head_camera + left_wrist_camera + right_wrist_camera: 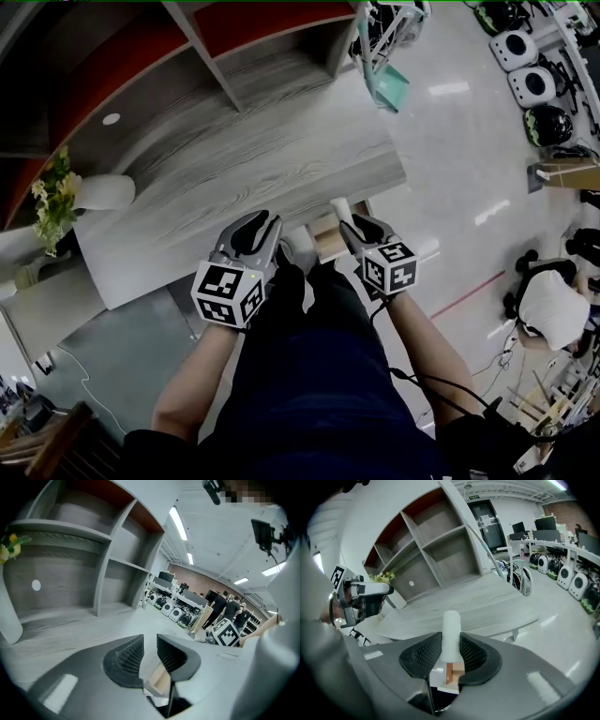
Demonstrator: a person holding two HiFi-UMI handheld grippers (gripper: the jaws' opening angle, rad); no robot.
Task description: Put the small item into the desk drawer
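My right gripper (360,225) (451,651) is shut on a small white cylinder (451,634), which stands upright between its pads and pokes out past the tips (341,212). It hovers just off the desk's front edge, over an open light-wood drawer (326,238) (450,674). Beside it on the left, my left gripper (259,223) (150,651) holds its jaws nearly together with nothing between them. Through that thin slit the drawer (159,681) shows below.
The grey wood-grain desk (234,178) carries a shelf unit (216,66) at the back, a white vase (103,192) with yellow flowers (54,202) at the left and a small white disc (111,119). A teal chair (384,84) stands beyond; a person (553,305) is at the right.
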